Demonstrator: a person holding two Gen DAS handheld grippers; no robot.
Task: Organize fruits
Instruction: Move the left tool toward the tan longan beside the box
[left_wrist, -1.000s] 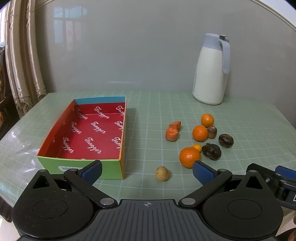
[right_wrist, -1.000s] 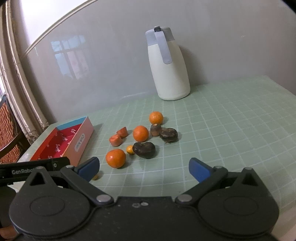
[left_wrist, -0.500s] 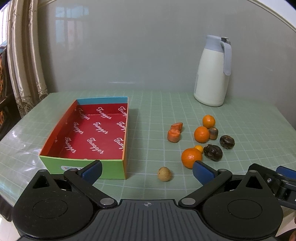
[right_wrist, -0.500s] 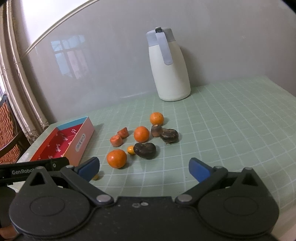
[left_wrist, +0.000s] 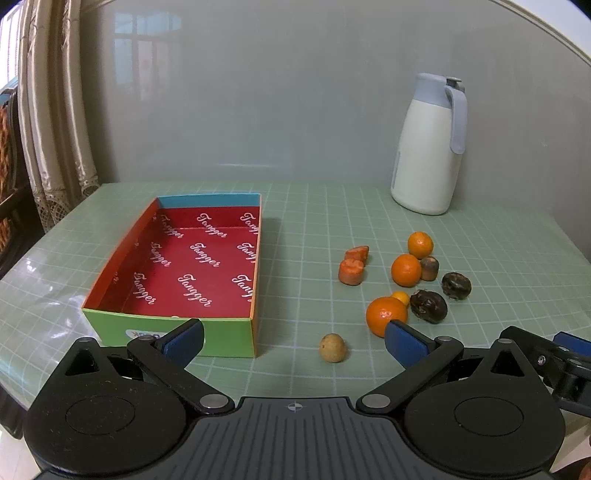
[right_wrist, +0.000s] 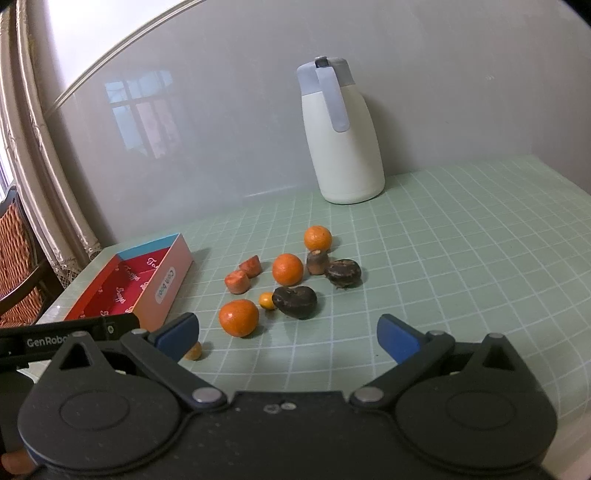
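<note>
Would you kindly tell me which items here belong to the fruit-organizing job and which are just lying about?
Belongs to the job:
- box, nothing in it
- three oranges
- small kumquat
- tan round fruit
- dark wrinkled fruits
- both grippers, left gripper and right gripper, jaws open

Probably just lying about:
- white jug
- carrot chunks

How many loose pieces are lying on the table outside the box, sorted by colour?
Orange round fruits: 3
Small yellow-orange fruit: 1
Reddish-orange chunks: 2
Dark brown pieces: 2
Small brown stubby piece: 1
Tan round fruit: 1
Total: 10, all on the table; none in the box.
</note>
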